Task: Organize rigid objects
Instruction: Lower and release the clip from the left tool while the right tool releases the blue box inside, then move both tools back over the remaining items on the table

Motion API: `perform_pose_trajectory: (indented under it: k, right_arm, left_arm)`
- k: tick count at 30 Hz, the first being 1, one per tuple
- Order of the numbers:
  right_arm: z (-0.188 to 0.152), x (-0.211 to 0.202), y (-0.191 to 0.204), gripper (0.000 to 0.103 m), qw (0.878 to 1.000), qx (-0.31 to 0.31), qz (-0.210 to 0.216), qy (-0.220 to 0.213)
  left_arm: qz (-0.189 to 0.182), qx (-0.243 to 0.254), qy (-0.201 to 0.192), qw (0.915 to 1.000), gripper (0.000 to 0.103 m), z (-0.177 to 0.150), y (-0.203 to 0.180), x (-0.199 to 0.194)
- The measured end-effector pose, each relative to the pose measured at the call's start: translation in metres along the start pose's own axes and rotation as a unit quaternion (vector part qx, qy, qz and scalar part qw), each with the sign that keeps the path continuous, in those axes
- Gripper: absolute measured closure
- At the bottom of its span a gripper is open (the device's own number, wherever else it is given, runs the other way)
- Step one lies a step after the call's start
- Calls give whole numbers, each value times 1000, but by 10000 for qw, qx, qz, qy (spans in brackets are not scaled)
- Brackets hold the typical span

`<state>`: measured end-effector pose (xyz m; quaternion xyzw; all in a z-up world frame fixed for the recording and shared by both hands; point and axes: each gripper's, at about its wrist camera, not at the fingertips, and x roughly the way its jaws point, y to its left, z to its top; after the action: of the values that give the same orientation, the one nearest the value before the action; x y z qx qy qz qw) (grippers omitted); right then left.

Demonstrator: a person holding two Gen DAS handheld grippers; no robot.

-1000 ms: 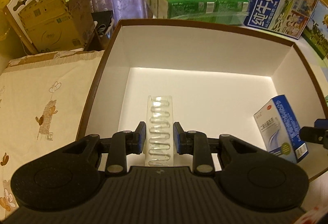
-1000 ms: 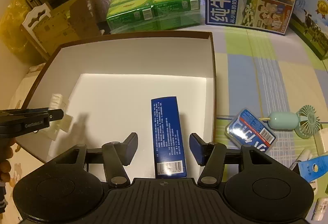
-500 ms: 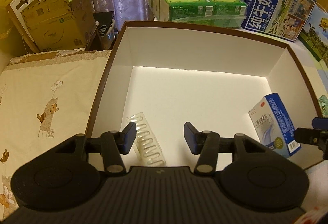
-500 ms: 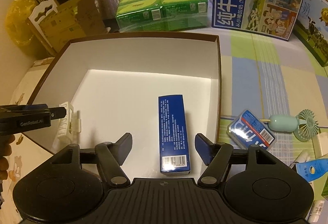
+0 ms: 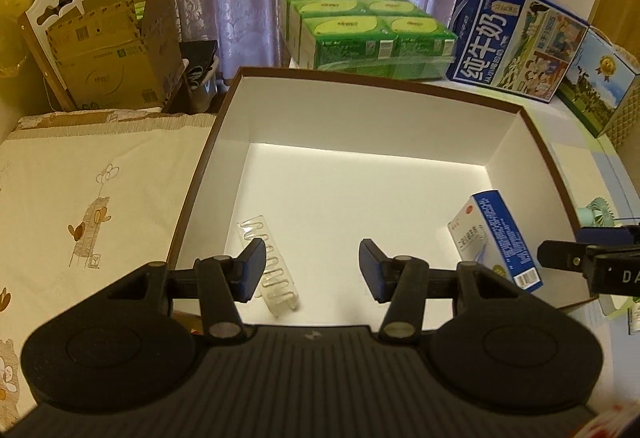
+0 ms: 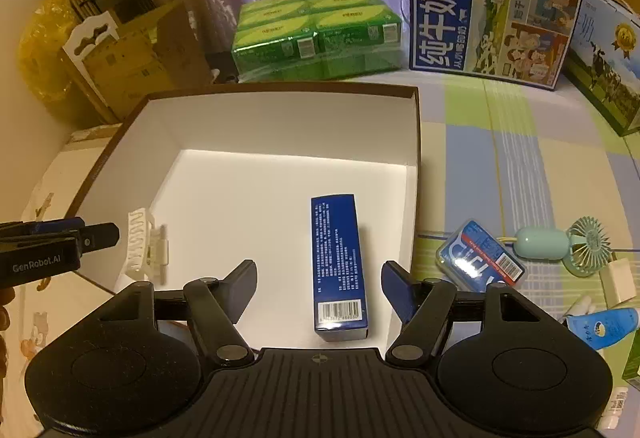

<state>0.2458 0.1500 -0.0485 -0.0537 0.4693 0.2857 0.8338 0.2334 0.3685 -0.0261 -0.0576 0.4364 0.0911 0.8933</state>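
My left claw [image 5: 311, 265] is spread wide and grips nothing, hanging over the near edge of the white-lined box [image 5: 360, 109]. The clear plastic tray [image 5: 269, 270] lies on the box floor just beside my left finger, angled toward the near left corner. My right claw [image 6: 319, 286] is spread too, empty, with the blue carton [image 6: 338, 266] lying flat on the box floor between its fingers, barcode end toward me. Outside the box, on the checked cloth, I see a small blue pack [image 6: 482, 257] and a mint handheld fan [image 6: 560, 244].
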Motion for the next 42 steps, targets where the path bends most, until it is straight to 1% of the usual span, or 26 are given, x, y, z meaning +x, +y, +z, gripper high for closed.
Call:
perform_pose_trajectory:
  k: [6,12,17,23,26,30,36,42]
  right_arm:
    - [-5,-15,-4,37,9999,-5,133,-104]
    - [-14,-36,-15,37,9993,-76,312,-212]
    - [-24,-60,-35,37,9979,-190,501,-358]
    - [-41,-91,-71,37,9959,-326,699,-482]
    - [-50,-107,-93,37,9958,-322,655,-549]
    - [-62,-126,-130,37,9970,-152,533,-549]
    - [-82,-146,-193,37,9984,254,206,-462]
    - [-104,-159,-249,37,9968,707,-171,-322]
  left_arm:
    - [8,-21,-119,9999,56,-7,-11,-19]
    - [-9,-34,-251,9997,56,-18,-34,-43]
    - [-124,-23,-327,9994,56,-29,-66,-60]
    - [-308,-11,-370,9988,56,-43,-113,-76]
    - [-476,64,-353,9982,56,-50,-141,-81]
    - [-740,209,-296,9966,56,-58,-179,-82]
    - [-1038,385,-69,9938,56,-71,-230,-74]
    - [-1274,599,164,9899,56,-81,-270,-64]
